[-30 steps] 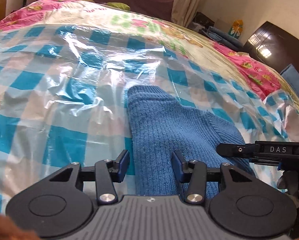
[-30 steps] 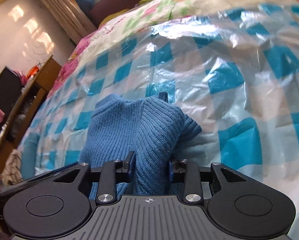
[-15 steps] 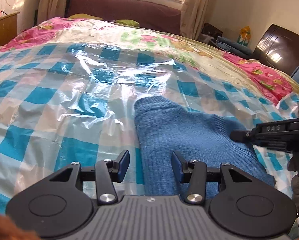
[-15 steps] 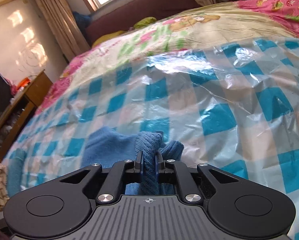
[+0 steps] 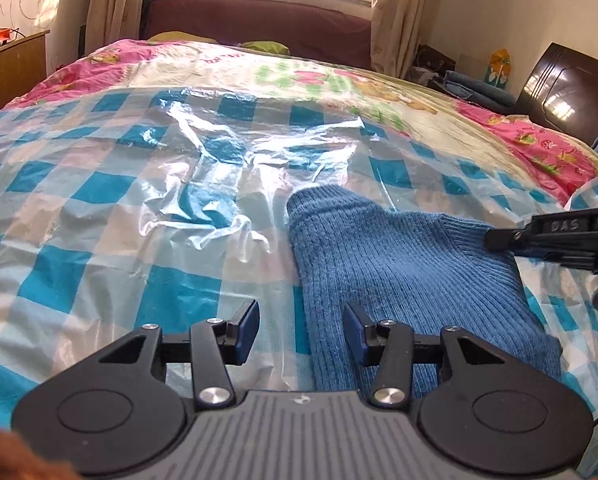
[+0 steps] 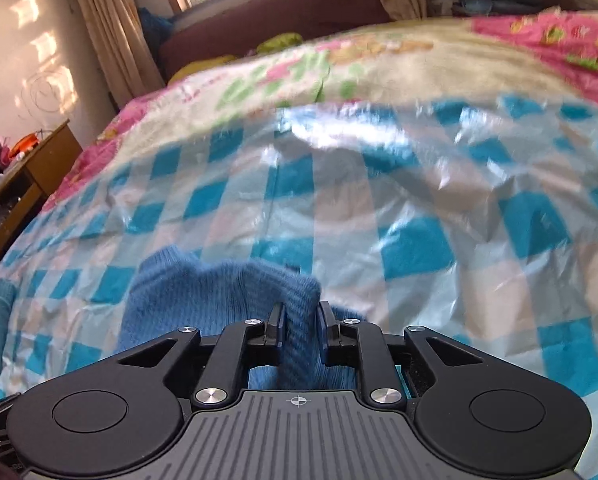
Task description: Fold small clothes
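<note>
Two grippers, one garment. Far left in the left wrist view is bare blue-checked plastic sheet (image 5: pixel 99 208), crinkled and shiny, spread over the floral bedspread (image 5: pixel 299 76). Left gripper (image 5: pixel 300 330) hovers low over it with jaws spread wide, holding nothing; its right pad (image 5: pixel 353 332) sits over the near left border of the blue knit sweater (image 5: pixel 399 264), left pad over plastic only. Sweater lies on the sheet right of centre: thick ribbed knit, mid blue, already doubled into a compact block, rounded fold or cuff at its far end, layers bulky. Further right, the right gripper (image 6: pixel 301 330) is clamped on a raised ridge of the knit at the garment's right side; in the left view its black finger (image 5: pixel 547 234) reaches in at the sweater's right edge. That view is motion-blurred, so fine detail of the pinch is unclear, but fabric clearly fills the gap between the pads. My read: a fold is being carried right to left. To do it well: keep the pinch deep enough to take all layers, lift just clear of the pile, carry across in an arc, land the edge flush with the left border. Left should pin or grip the near left edge so the block doesn't skate. Plastic looks slippery; a drag would likely shift everything.
</note>
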